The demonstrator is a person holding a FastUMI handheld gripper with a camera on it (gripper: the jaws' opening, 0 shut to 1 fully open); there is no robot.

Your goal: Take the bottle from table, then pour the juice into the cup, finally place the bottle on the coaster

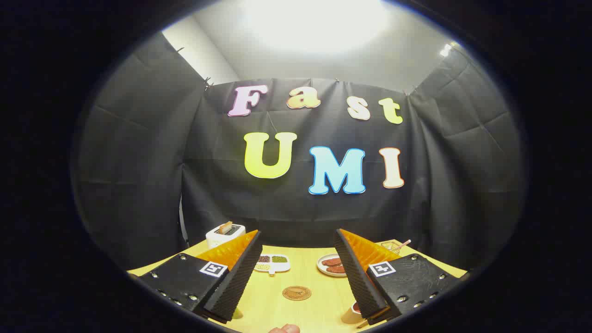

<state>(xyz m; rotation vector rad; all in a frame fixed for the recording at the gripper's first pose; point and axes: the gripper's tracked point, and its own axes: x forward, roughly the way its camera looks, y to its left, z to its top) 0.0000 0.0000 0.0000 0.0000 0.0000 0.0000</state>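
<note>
Wooden yellow bench [277, 300]: round brown cork coaster [296, 292] with unreadable printed emblem between fingers of claw [296, 240], spread wide, empty.

Black creased cloth wall [138, 152] around booth, pale ceiling with bright light glare [314, 23], yellow wooden table [305, 273].

The handheld two-finger gripper [298, 259] was held level, its ribbed fingers [233, 284] spread wide apart, nothing gripped between them.
</note>
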